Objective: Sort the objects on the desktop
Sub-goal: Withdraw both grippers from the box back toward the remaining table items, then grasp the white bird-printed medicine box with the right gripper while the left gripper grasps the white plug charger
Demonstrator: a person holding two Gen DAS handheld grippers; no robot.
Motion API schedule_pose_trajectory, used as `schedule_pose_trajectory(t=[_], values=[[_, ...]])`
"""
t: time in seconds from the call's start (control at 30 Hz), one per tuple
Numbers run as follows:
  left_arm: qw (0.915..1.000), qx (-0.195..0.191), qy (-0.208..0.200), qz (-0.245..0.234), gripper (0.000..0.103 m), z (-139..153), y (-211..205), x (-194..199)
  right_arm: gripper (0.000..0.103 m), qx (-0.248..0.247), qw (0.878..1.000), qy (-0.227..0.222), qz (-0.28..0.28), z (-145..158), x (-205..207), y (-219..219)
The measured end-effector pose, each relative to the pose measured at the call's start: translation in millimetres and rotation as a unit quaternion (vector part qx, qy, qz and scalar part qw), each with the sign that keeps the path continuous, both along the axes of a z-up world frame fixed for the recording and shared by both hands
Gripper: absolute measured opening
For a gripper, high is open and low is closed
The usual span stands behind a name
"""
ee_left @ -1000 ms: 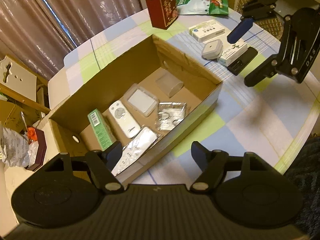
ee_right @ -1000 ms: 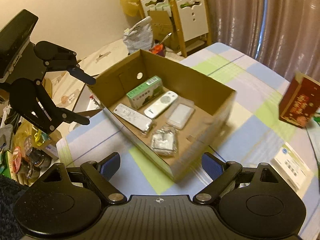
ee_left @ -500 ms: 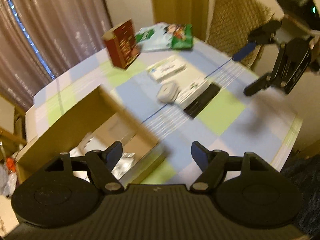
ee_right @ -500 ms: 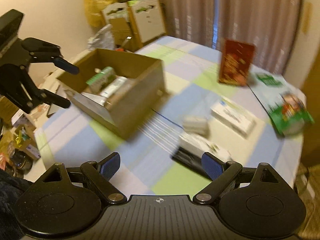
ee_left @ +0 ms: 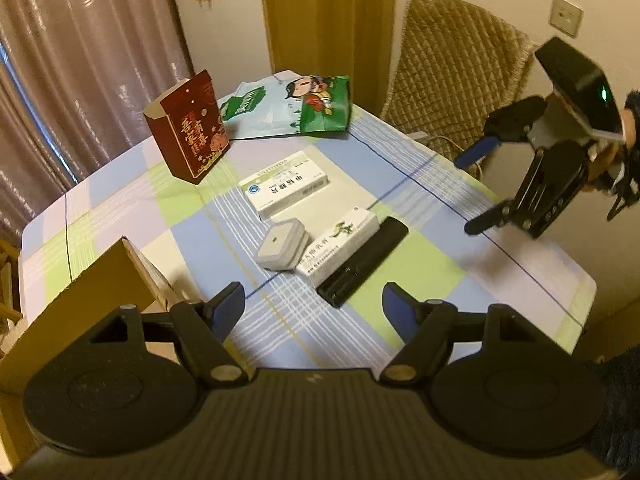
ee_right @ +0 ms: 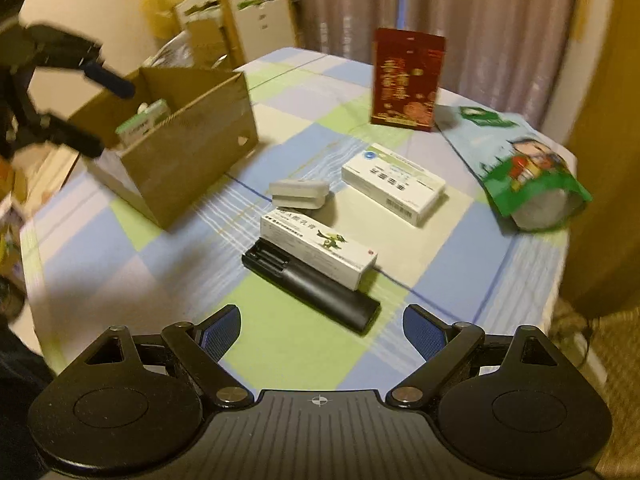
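**Ana:** Both views have swung off the cardboard box (ee_right: 188,148) since a second ago; then they looked down into it, now they face the loose things on the checked tablecloth (ee_left: 420,264).

**Ben:** And the grippers?

**Ana:** The left gripper (ee_left: 312,312) and the right gripper (ee_right: 320,326) both hover with jaws spread wide, holding nothing. The right one sits nearest the black remote (ee_right: 316,288).

**Ben:** How does that remote lie?

**Ana:** Flat, with its long axis slanting across the right view, the ribbed end pointing up-left toward the box. A white carton with a green lizard (ee_right: 320,250) lies parallel and pressed against its far side. A small grey case (ee_right: 299,194) sits just beyond that, a bigger white medicine box (ee_right: 394,184) farther on, then a red box (ee_right: 406,80) standing upright and a green snack bag (ee_right: 528,176).

**Ben:** What could go wrong?

**Ana:** I'd guess the crowding. A finger coming down on the remote's far edge has no gap, so it may shove the carton or pinch both. The remote is low and smooth, so a shallow grip could slip. A green carton (ee_right: 142,124) already shows inside the box, so space there may be tight too.
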State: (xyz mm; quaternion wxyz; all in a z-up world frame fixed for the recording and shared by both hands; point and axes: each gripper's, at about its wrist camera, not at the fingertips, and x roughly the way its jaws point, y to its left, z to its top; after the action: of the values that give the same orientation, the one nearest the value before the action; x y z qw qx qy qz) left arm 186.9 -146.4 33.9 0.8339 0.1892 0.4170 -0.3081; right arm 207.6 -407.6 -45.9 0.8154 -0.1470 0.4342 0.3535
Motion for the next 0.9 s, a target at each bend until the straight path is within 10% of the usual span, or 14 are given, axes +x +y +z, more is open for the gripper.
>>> schedule_pose_trajectory(t=[0.5,0.6,0.9], values=[[0.9960,0.002,0.036,0.082,0.073,-18,18,46,0.090,-0.013,0.984,0.051,0.170,-78,114,67],[0.9951,0.004,0.041,0.090,0.073,-18,24,52,0.057,-0.013,0.977,0.080,0.197,-91,126,76],[0.9954,0.001,0.052,0.080,0.073,-25,11,69,0.046,-0.019,0.979,0.077,0.188,-90,105,70]])
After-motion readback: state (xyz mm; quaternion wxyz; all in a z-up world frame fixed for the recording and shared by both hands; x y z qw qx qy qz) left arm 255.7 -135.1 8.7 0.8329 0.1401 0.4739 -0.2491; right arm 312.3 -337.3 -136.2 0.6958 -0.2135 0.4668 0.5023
